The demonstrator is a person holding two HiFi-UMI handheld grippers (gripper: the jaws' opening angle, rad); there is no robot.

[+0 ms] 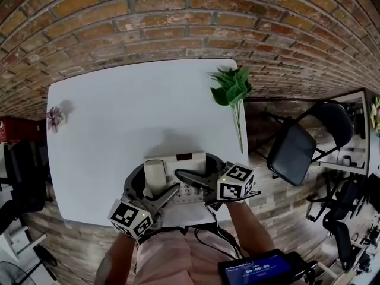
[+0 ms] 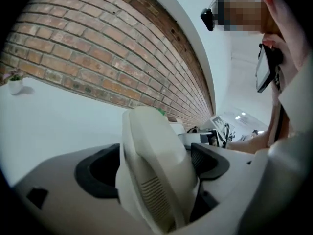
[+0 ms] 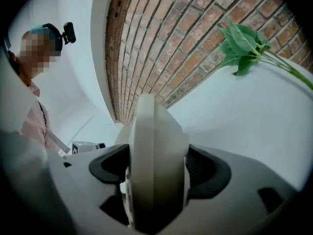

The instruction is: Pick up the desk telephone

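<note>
Head view has the phone [image 1: 181, 177] on the desk [image 1: 119, 117], at the near edge right in front of you. Your left tongs [image 1: 153, 186] stand wide over the phone's handset [image 1: 155, 172] side, pads against the plastic. Your right tongs [image 1: 199, 189] clamp the phone's opposite flank, set a bit narrower. Judge it as a stiff, smooth shell with some weight: it won't give, but it can slide between the pads. The handset probably only rests in its cradle, so if you tip the phone it may drop off. Take both holds low on the base's flanks, squeeze evenly, and raise the phone level.
</note>
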